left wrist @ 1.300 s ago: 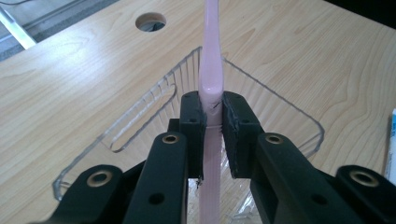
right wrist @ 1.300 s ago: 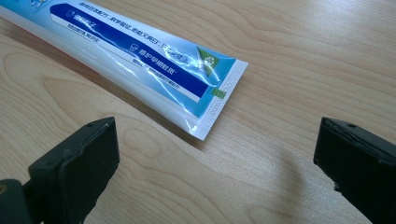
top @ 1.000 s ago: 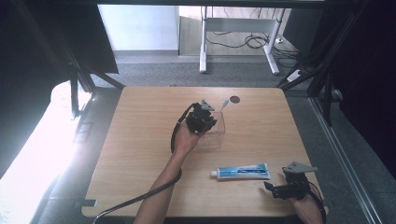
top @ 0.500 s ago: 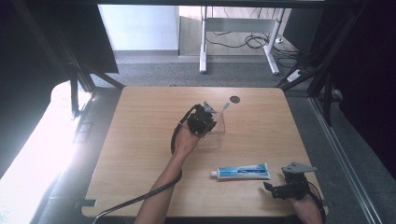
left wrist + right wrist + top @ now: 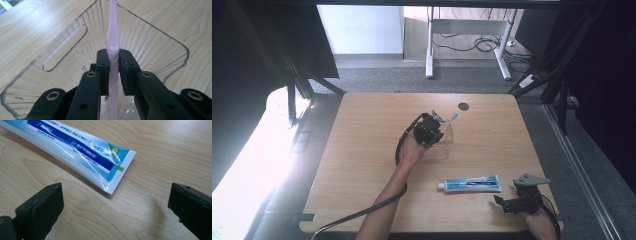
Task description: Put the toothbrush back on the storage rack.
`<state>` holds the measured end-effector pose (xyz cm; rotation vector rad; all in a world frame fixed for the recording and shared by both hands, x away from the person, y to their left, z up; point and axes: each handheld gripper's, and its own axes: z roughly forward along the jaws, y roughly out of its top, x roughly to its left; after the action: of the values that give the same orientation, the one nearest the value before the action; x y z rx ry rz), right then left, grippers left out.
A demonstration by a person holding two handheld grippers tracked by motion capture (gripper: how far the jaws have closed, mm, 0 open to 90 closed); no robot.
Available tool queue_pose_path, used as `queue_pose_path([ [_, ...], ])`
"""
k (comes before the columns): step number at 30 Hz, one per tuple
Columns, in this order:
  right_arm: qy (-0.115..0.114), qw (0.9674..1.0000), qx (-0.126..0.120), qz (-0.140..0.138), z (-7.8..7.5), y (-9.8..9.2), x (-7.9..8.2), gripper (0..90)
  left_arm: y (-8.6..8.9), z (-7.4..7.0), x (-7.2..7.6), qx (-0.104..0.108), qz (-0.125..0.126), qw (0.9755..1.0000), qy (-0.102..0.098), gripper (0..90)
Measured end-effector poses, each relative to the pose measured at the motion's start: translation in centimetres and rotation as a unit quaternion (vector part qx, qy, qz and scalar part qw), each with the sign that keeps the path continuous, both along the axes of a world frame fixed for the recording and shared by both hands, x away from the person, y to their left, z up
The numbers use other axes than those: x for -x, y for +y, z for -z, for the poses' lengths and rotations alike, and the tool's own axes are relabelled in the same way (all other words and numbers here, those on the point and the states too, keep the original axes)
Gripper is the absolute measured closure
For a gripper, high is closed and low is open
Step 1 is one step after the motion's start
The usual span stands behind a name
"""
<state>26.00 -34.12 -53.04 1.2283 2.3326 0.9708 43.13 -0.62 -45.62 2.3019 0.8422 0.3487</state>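
At the middle of the wooden surface (image 5: 362, 165), my left tongs (image 5: 113, 62) pinch the handle of a pink toothbrush (image 5: 113, 37), holding it inside a clear ribbed plastic cup (image 5: 155, 47) that stands there. My right tongs (image 5: 115, 202) sit wide apart with nothing between them at the near right corner, just beside the crimped end of a blue-and-white toothpaste tube (image 5: 82, 152) lying flat.

The right gripper (image 5: 116, 205) has its two black jaws spread wide apart, with nothing between them. Beyond the jaws, a blue-and-white toothpaste tube (image 5: 75, 150) lies flat on the wooden tabletop (image 5: 160, 157). The tube's crimped flat end points toward the gap between the jaws.
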Motion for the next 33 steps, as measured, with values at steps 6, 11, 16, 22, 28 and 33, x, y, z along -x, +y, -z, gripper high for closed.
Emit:
queue_pose_path([
  [6,-0.001,1.0,0.001,0.0,0.0,0.0,0.0,0.5,-0.2,0.0,0.0,-0.005,-0.009,0.9999,0.004,78.0],
  [11,0.0,1.0,0.0,0.0,0.0,0.0,0.0,0.5,-0.4,0.0,0.1,-0.016,-0.009,0.9998,0.002,77.0],
  [16,-0.001,1.0,-0.001,0.001,-0.1,0.0,0.0,0.5,-0.4,0.0,0.1,-0.011,-0.009,0.9999,0.003,73.0],
  [22,-0.002,1.0,-0.001,0.001,-0.1,0.0,0.1,0.5,-0.4,-0.1,0.2,-0.005,-0.013,0.9999,0.003,65.8],
  [28,-0.002,1.0,-0.001,0.001,-0.1,0.0,0.1,0.5,-0.2,-0.6,0.3,0.007,-0.018,0.9998,0.006,58.2],
  [33,-0.003,1.0,-0.001,0.001,-0.1,0.0,0.1,0.5,0.1,-1.1,0.4,0.018,-0.022,0.9996,0.005,50.6],
])
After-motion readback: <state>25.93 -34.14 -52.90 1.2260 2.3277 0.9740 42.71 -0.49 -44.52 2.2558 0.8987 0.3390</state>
